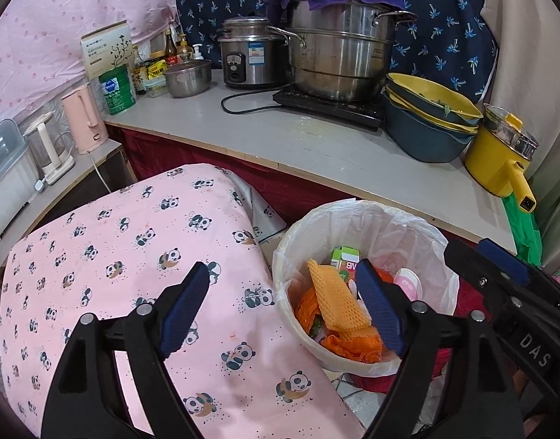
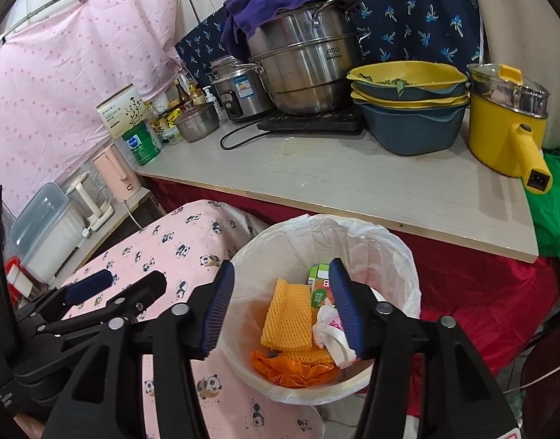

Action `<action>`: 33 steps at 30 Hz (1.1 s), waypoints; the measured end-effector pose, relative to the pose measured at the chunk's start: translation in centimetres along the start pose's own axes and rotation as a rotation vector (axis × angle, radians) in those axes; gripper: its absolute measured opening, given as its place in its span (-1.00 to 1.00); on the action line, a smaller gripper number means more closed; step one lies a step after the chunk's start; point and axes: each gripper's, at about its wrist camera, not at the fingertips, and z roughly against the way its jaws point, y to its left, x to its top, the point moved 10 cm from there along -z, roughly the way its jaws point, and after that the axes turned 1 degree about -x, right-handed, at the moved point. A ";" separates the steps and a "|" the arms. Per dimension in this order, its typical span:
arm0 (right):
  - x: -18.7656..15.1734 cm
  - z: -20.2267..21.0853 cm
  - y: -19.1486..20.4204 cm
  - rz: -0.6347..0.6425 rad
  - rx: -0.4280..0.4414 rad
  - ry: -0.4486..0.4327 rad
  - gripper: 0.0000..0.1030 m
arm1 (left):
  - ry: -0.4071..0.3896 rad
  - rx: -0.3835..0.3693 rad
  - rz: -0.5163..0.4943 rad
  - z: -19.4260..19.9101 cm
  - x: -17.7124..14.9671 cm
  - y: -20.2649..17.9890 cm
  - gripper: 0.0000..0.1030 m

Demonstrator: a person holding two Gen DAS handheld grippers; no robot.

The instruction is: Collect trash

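Note:
A white bin [image 1: 437, 256] [image 2: 400, 256] lined with a clear bag stands on the floor below the counter. Inside lie a yellow foam net [image 1: 336, 301] [image 2: 287, 316], orange plastic [image 1: 353, 347] [image 2: 294, 369], a green carton [image 1: 344, 258] [image 2: 318, 278] and white-pink scraps [image 2: 331, 323]. My left gripper [image 1: 283, 292] is open and empty, over the gap between the panda cloth and the bin. My right gripper [image 2: 280, 289] is open and empty, right above the bin's opening. The right gripper also shows in the left wrist view [image 1: 499, 267], the left gripper in the right wrist view [image 2: 108, 285].
A pink panda-print cloth [image 1: 133, 256] [image 2: 170, 248] covers a block left of the bin. The grey counter [image 1: 316, 146] [image 2: 335, 172] carries steel pots, a rice cooker, stacked yellow-blue basins [image 2: 408, 109], a yellow pot [image 2: 499, 135], bottles and a green tin. Red cloth hangs below it.

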 end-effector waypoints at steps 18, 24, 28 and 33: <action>-2.8 3.2 0.1 0.120 -0.117 0.000 0.47 | -0.013 0.074 0.004 2.9 -2.7 2.4 0.70; -4.4 3.6 0.1 0.146 -0.145 0.017 0.63 | -0.006 0.099 0.011 3.5 -4.0 3.1 0.70; -5.4 3.6 0.0 0.163 -0.157 0.035 0.65 | 0.002 0.109 0.004 3.8 -4.9 3.2 0.70; -6.9 3.5 0.2 0.179 -0.151 0.063 0.75 | 0.012 0.120 0.000 3.9 -6.1 3.4 0.70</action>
